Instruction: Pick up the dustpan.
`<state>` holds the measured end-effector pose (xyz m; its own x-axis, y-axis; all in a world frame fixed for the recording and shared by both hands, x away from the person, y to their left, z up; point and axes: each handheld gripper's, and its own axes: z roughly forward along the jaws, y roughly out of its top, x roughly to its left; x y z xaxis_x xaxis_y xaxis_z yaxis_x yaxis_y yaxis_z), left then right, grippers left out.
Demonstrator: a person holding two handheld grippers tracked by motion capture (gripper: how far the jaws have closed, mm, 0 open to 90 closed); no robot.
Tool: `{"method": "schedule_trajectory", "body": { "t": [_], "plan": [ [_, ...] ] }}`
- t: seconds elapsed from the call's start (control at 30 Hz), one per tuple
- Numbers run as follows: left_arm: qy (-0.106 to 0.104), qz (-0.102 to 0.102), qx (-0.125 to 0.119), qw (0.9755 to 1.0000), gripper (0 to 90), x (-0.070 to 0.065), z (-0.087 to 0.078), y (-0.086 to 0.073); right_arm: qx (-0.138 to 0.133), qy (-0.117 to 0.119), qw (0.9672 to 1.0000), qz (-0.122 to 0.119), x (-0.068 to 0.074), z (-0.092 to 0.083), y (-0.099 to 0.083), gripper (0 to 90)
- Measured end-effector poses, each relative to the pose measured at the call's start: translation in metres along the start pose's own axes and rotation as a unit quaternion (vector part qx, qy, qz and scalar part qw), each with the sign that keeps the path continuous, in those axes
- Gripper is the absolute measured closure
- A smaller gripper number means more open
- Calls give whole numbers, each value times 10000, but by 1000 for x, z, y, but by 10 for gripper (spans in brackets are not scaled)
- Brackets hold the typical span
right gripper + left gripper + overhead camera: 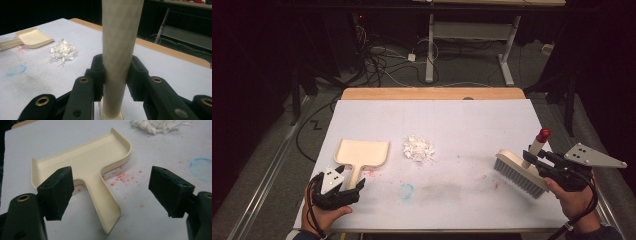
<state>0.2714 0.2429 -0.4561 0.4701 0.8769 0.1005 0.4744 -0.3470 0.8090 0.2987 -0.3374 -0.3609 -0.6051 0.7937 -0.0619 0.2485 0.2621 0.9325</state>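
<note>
Shredded white paper scraps point(418, 149) lay in a small heap near the middle of the white table sheet point(472, 120), between the two tools.

Cream plastic dustpan point(362, 153) lay flat to the left of the heap, its handle pointing toward the person. Left gripper point(343, 189) sat at the handle's end, jaws wide apart, handle between them but untouched in the left gripper view point(106, 208).

White hand brush with pale grey bristles and a red-tipped handle point(522, 170) stood at the right edge, well apart from the heap. Right gripper point(539, 161) was clamped on the brush's handle point(120, 50), pads pressing both sides.

Risks, as judged:
- Dustpan handle was thin and lay flat; jaws closing too high could slide over it, or tip the pan.
- Pan mouth faced away from the person, not toward the heap; sweeping before turning it would scatter scraps.
- Light scraps could fly under a fast stroke.
- Brush could twist in the pads, since the grip sat on a round handle.
</note>
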Motion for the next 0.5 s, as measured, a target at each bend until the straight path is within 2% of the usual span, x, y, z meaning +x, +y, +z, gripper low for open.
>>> {"method": "schedule_trajectory", "body": {
  "t": [0.1,0.17,0.2,0.23,0.33,0.4,0.43,0.5],
  "plan": [
    [73,-329,367,9988,192,5,6,-2,-37,-87,9999,-50,0,0,0,708],
    [40,-635,591,9962,192,8,11,-3,-120,-219,9997,11,0,-1,-1,709],
    [40,-635,591,9962,192,8,11,-3,-148,-281,9995,25,-1,-1,-1,709],
    [54,-871,946,9917,192,10,20,-4,-161,-334,9993,63,-1,-2,-2,709],
    [11,-1173,1113,9868,207,12,34,-3,-137,-392,9991,71,-3,-2,-4,709],
    [-10,-1302,1109,9853,212,15,42,-1,-108,-390,9992,53,-4,-1,-4,708],
    [53,-1372,1127,9841,226,17,46,0,-119,-398,9991,62,-4,-1,-4,708],
    [136,-1443,1070,9836,263,21,52,2,-110,-423,9990,43,-3,0,-4,708]
  ]
}}
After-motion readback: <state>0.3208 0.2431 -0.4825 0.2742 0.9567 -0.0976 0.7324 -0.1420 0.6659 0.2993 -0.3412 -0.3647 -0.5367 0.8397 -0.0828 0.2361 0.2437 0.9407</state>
